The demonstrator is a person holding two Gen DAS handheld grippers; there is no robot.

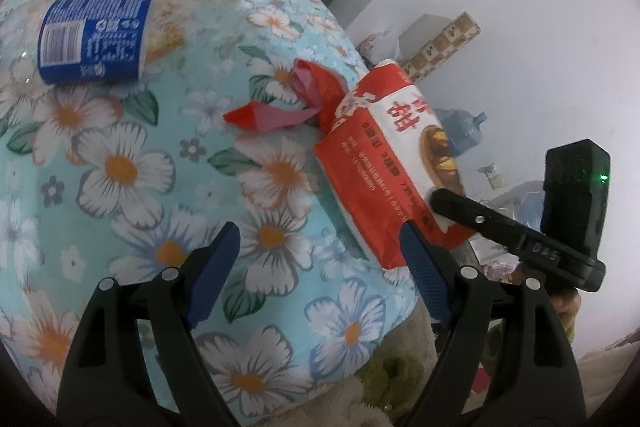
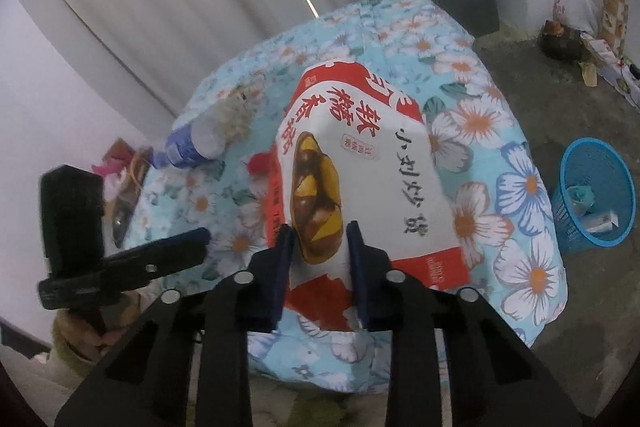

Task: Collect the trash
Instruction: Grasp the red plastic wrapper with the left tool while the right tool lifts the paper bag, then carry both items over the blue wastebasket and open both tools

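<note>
Chestnut bag (image 2: 360, 163), red-white, crumpled, pinched by right gripper (image 2: 320, 239), left gripper (image 1: 320, 251) wide.

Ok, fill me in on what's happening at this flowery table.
A person is clearing trash with a hand-held gripper in each hand. The right hand-held gripper is closed on a red-and-white snack bag, at the edge of the floral-covered table. The left hand-held gripper hangs open, holding nothing. A blue-labelled bottle and a red wrapper scrap lie on the cloth. A blue basket on the floor already holds some trash.
</note>
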